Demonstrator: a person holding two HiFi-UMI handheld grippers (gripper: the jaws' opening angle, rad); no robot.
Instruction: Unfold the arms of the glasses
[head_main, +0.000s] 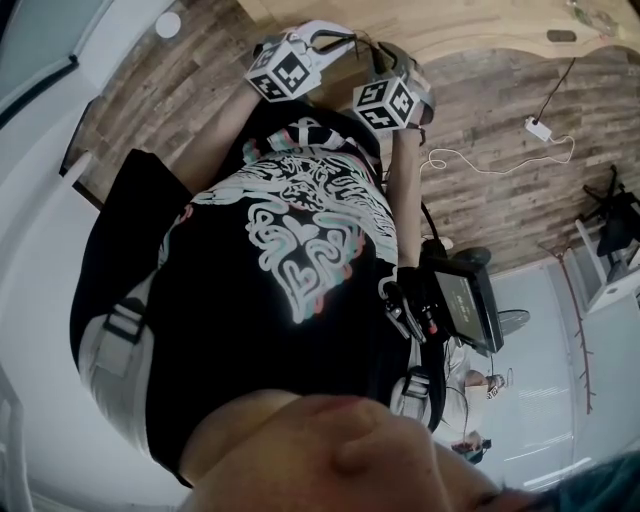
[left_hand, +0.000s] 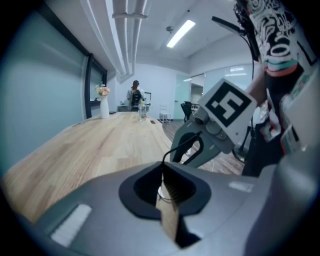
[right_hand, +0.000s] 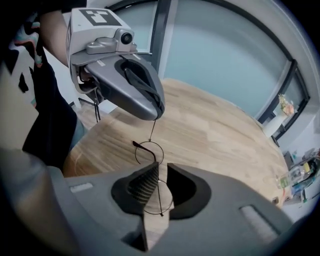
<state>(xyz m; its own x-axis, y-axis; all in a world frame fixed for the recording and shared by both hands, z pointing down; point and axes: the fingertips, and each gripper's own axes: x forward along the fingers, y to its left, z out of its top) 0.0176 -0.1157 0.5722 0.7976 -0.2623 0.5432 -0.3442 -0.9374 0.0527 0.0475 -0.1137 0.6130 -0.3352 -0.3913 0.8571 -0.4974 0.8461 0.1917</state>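
Thin black wire glasses (right_hand: 148, 152) with round lenses hang in the air over the wooden table (right_hand: 215, 130). My right gripper (right_hand: 159, 184) is shut on the frame, one lens above its jaws and one between them. My left gripper (right_hand: 152, 109) comes in from above, shut on the tip of one arm, which runs straight up from the upper lens. In the left gripper view that arm (left_hand: 182, 146) curves from my left gripper (left_hand: 167, 192) towards the right gripper (left_hand: 186, 154). In the head view the left gripper (head_main: 290, 62) and right gripper (head_main: 395, 98) are close together beyond the person's black shirt.
The long light-wood table (left_hand: 100, 145) stretches away, with a vase of flowers (left_hand: 103, 104) and bottles (left_hand: 142, 111) at its far end, where a person (left_hand: 135, 95) stands. A white adapter with its cable (head_main: 538, 127) lies on the plank floor.
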